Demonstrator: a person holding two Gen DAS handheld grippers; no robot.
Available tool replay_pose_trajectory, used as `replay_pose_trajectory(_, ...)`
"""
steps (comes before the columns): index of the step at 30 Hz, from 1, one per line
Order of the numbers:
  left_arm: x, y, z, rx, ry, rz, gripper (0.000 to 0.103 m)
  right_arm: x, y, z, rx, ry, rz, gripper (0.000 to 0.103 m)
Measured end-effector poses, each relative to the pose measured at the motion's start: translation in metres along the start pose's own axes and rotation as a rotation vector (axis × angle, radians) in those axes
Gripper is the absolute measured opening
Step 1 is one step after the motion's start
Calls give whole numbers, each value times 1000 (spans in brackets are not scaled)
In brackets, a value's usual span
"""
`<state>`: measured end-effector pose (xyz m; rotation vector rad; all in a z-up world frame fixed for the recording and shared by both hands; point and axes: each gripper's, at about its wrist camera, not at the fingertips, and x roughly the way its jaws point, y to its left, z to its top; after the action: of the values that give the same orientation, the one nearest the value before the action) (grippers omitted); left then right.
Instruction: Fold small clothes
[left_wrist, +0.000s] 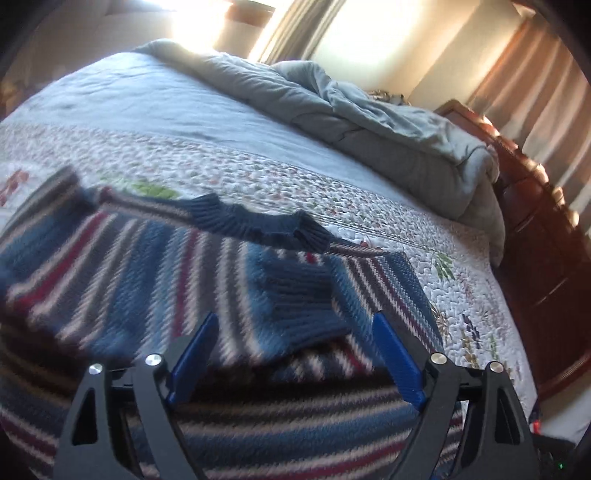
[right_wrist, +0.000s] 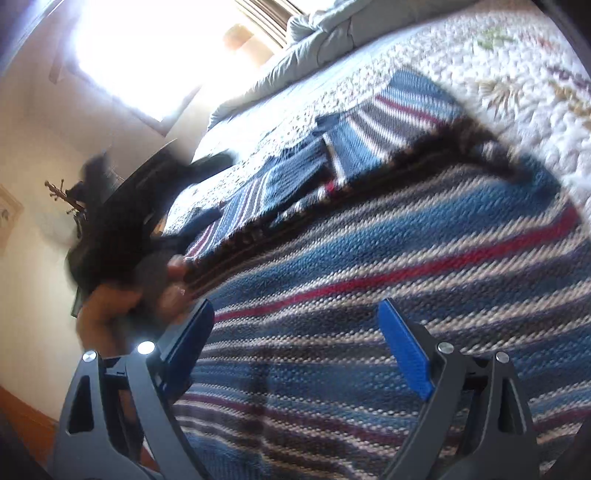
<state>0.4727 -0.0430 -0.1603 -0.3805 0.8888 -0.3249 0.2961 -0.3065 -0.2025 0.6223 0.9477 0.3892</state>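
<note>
Sweater (left_wrist: 147, 266) beneath and ahead of the left jaws: knit stripes of mid blue, navy, white and dark red; its ribbed cuff (left_wrist: 295, 299) between the blue pads (left_wrist: 397, 360) solid navy; ribbed collar (left_wrist: 255, 221) farther ahead also navy; gripper arms black with silver pins. Quilt (left_wrist: 369, 206) beyond the collar white with small red and green floral print, then a plain pale blue band; comforter (left_wrist: 369, 122) farther ahead grey-blue; wooden frame (left_wrist: 535, 229) right of the jaws reddish-brown; curtains (left_wrist: 535, 92) tan.
</note>
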Motion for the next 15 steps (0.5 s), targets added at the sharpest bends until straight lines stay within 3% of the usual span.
replay_pose_trajectory(7,-68,63,-61,33,-94,143,93,21,1,8,103,33,152,89)
replay_pose_trajectory(11,-83,86,-82,7,-130,147,93,36,-1,23,212,49,280,62)
replay_pose_trajectory(15,-75,89,-84,-7,-79,112,93,55,-3,66,302,-23,295,55)
